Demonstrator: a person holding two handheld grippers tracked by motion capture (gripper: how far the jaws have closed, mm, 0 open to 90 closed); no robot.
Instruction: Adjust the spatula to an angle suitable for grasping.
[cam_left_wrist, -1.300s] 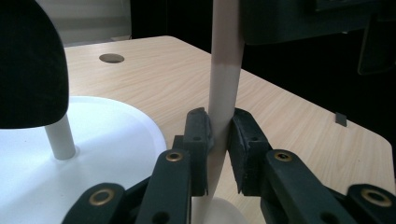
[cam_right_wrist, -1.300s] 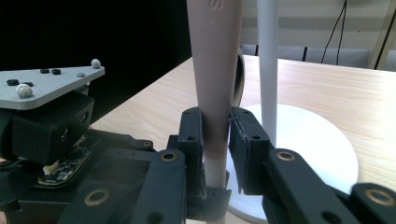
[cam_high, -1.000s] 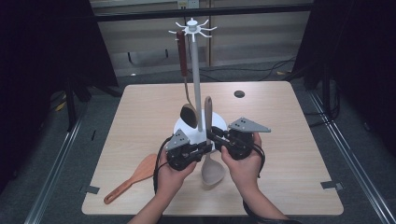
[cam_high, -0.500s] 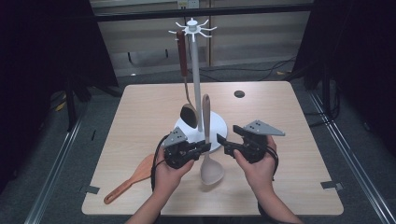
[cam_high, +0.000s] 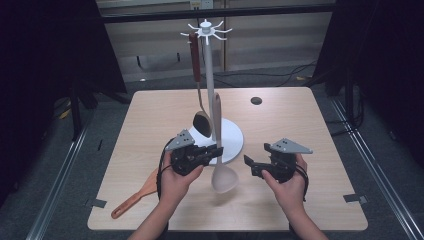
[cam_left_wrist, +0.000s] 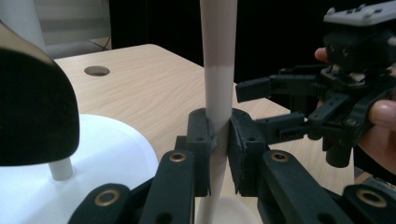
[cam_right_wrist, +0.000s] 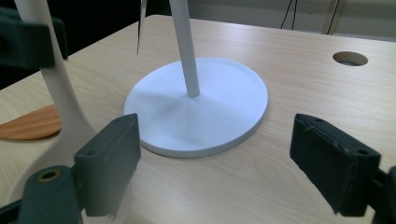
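From the high view, one white stand carries one dark ladle; one pale ladle stands upright before its base, bowl down, handle up, and one wooden spatula lies to the left. The left gripper pinches the pale ladle's handle. The right gripper is to the right.

In the left gripper view, pads clamp the vertical handle.

In the right gripper view, the jaws have just been opening and are spread, seemingly with nothing between them.

Rack stands mid-table — ladle just before it, spatula lying front-left.
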